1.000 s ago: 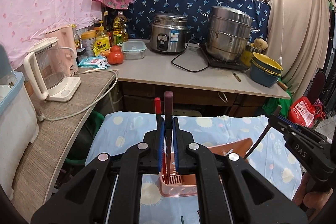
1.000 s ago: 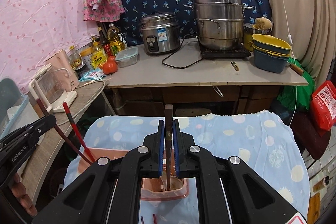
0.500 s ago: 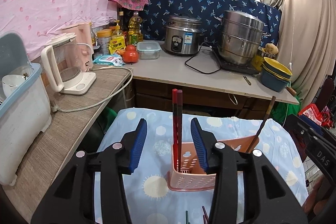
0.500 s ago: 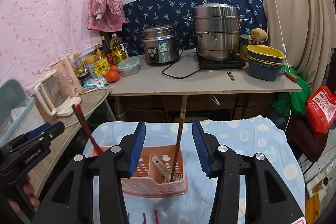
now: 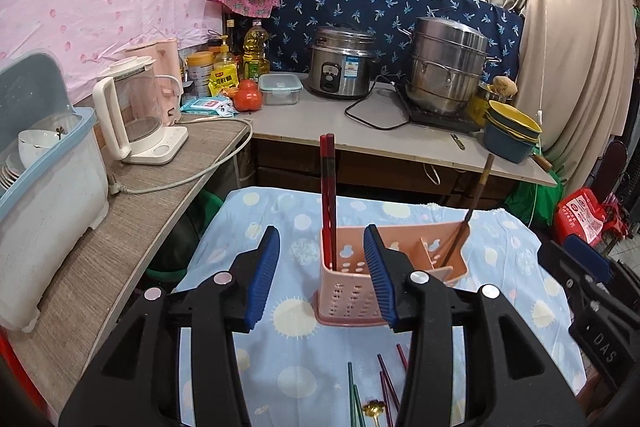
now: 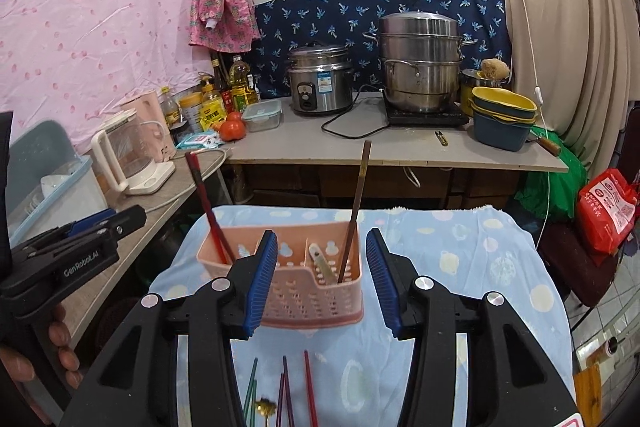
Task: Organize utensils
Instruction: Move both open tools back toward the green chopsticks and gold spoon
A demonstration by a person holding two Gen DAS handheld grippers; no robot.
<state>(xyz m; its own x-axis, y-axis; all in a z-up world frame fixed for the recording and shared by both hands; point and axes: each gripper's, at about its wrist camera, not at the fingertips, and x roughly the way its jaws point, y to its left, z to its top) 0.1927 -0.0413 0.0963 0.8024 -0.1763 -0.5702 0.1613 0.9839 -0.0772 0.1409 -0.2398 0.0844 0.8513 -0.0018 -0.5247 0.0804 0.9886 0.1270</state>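
Note:
A pink perforated utensil basket stands on the blue patterned cloth. Red chopsticks stand upright in its left compartment. A brown chopstick leans in its right compartment, beside a pale utensil handle. My left gripper is open and empty, just in front of the basket. My right gripper is open and empty, in front of the basket. Loose green, purple and red chopsticks and a gold spoon lie on the cloth below the grippers.
A wooden side counter on the left holds a kettle and a dish bin. The back counter carries a rice cooker, a steamer pot, bowls and bottles.
Both grippers have opened and let go of their chopsticks, which now stand in the basket. Both grippers have pulled back and up from the basket.

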